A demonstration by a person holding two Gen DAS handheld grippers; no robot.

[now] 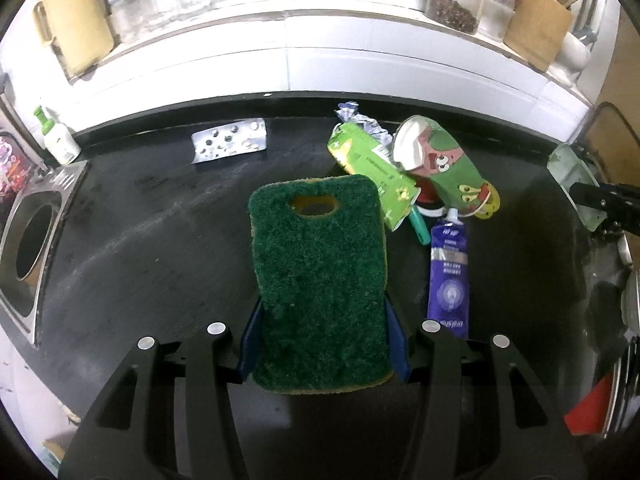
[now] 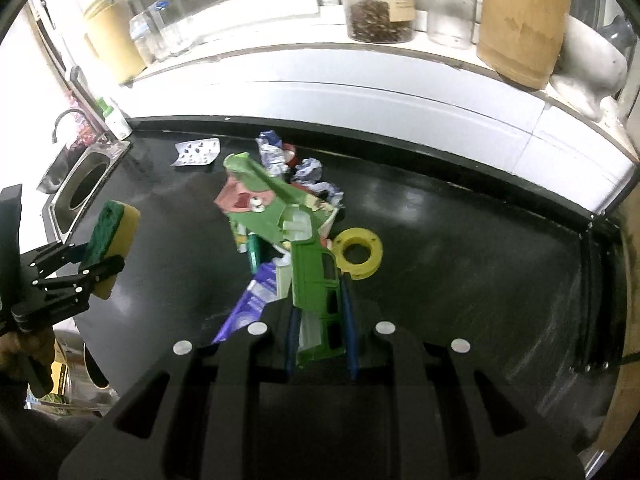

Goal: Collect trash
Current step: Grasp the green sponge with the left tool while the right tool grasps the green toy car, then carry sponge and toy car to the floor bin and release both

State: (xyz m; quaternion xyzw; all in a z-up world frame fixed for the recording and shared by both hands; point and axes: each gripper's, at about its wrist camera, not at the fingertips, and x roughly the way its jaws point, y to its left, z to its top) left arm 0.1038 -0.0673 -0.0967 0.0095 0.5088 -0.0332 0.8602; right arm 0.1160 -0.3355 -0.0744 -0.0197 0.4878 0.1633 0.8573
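- The left gripper [image 1: 322, 336] is clamped on a green-and-yellow scouring sponge [image 1: 320, 280]; its blue pads [image 1: 250, 340] press the sponge's two long edges, and the sponge hides the fingertips behind it.
- The right wrist view shows the same sponge from the side, green layer over yellow foam, held above the black counter [image 2: 460, 248].
- The right gripper [image 2: 322, 320] is closed on a green plastic piece [image 2: 316, 280] with window-like cut-outs; what kind of object it is cannot be made out, and its lower end is cut off by the gripper body.
- Just beyond lies the trash heap: a flattened green cartoon-print carton [image 1: 440, 160], a green box [image 1: 372, 168], a purple tube [image 1: 448, 276], a teal handle [image 1: 418, 228] mostly buried under them, and crumpled wrappers [image 2: 316, 176].
- A yellow tape roll [image 2: 358, 254] lies beside the heap, partly hidden by the held piece.
- A used blister pack [image 1: 230, 140] lies well apart, near the back wall.
- A round opening in a steel plate [image 1: 32, 240] sits at the counter's left end, cut off by the edge of the left wrist view.
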